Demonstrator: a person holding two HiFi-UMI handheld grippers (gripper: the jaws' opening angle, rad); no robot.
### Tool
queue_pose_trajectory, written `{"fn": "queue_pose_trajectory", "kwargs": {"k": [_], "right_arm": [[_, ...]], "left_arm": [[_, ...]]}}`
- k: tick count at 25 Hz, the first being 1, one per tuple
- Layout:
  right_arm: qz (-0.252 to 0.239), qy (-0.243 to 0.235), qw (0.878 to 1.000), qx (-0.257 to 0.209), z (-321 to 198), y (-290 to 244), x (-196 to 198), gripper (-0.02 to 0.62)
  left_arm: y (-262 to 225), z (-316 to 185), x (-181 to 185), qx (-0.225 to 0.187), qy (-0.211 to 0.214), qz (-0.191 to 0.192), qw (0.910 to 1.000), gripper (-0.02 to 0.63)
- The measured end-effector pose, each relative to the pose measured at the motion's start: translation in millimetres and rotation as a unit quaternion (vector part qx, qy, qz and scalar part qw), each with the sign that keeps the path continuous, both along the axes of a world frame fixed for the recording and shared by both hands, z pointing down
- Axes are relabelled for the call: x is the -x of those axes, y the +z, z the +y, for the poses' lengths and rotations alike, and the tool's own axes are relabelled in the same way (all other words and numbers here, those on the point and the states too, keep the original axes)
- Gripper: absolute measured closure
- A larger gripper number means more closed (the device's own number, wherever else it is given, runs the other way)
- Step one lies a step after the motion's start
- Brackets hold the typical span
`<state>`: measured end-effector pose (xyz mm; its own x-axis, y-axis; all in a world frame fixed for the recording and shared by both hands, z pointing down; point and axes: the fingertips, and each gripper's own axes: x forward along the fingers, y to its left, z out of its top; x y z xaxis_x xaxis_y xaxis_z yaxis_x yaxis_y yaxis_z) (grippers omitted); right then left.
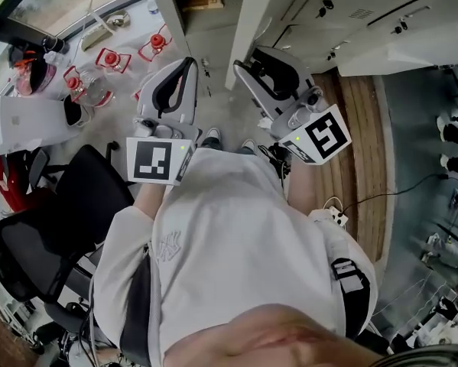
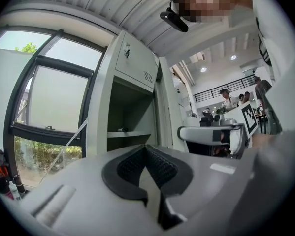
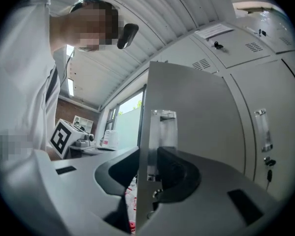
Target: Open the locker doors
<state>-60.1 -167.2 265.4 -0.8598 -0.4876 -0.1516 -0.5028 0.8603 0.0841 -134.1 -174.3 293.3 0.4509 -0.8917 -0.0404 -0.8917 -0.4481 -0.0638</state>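
The tall grey locker door [image 3: 186, 112] stands swung out, and its edge runs between the jaws of my right gripper [image 3: 149, 161]. The jaws are closed on that edge, just below the metal handle plate [image 3: 162, 127]. In the head view the right gripper [image 1: 244, 67] meets the foot of the same door [image 1: 248, 21]. My left gripper [image 2: 147, 149] is shut with nothing in it and hangs free in front of an open locker compartment [image 2: 130, 112] that has a shelf [image 2: 127, 134]. In the head view the left gripper [image 1: 189, 63] is level with the right one, to its left.
Closed lockers [image 3: 265, 107] with key locks line the wall to the right of the open door. A black office chair [image 1: 60, 220] is close on my left, beside a desk with red-capped items [image 1: 110, 60]. A large window [image 2: 44, 97] is left of the lockers. A power strip [image 1: 337, 214] lies on the floor.
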Motion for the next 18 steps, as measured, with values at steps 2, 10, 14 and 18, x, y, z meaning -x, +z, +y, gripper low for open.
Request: {"fn": "queue_pose_trajectory", "kwargs": {"k": [2, 10, 14, 18], "right_arm": [[-0.003, -0.011, 1.0, 0.009, 7, 0, -16, 0.515], [-0.008, -0.018, 1.0, 0.005, 23, 0, -75, 0.497], [-0.006, -0.011, 1.0, 0.003, 24, 1, -89, 0.489], [0.003, 0.026, 1.0, -0.002, 22, -1, -96, 0.485]], "left_arm": [[-4, 5, -17, -0.005, 0.0, 0.006, 1.0, 0.603], [-1, 26, -80, -0.008, -0.011, 0.023, 0.9996, 0.603], [1, 33, -96, -0.01, -0.023, 0.026, 0.9993, 0.603], [0, 35, -107, -0.014, -0.033, 0.028, 0.999, 0.603]]}}
